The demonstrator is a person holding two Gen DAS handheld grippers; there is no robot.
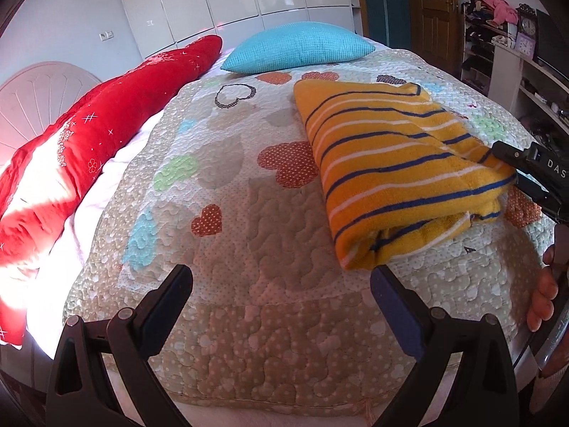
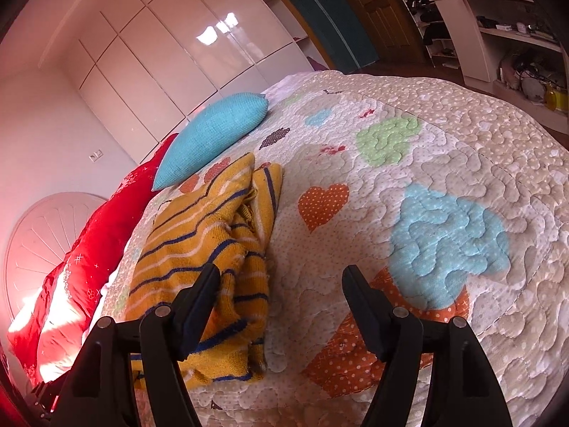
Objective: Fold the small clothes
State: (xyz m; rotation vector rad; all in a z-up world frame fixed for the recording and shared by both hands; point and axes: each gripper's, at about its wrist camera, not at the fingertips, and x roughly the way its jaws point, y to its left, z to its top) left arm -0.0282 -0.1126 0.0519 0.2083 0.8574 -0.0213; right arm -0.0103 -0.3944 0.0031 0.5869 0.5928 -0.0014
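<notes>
While the yellow striped garment [image 1: 402,163] lies folded in a thick bundle on the quilted bedspread [image 1: 231,249], near the bed's front edge and in front of the turquoise pillow [image 1: 298,47], both tools stand clear of it: the left hand-held gripper [image 1: 281,291] hovers over bare quilt with its jaws wide apart and nothing between them, and the right hand-held gripper [image 2: 281,284] is likewise spread, its left finger over the bundle's edge without pinching it. The fold looks close to done, so the step in hand is probably tidying or one last fold; doing that well would mean taking the loose layers together at a corner, not just the top ply, and laying them flat so the stripes line up. From the left wrist the bundle looks neat, with a rolled near edge and the right tool's tip beside it; only the right wrist view shows the rumpled, uneven layers on its far side [image 2: 249,213]. A red blanket [image 1: 89,135] lies along the bed's far side.
</notes>
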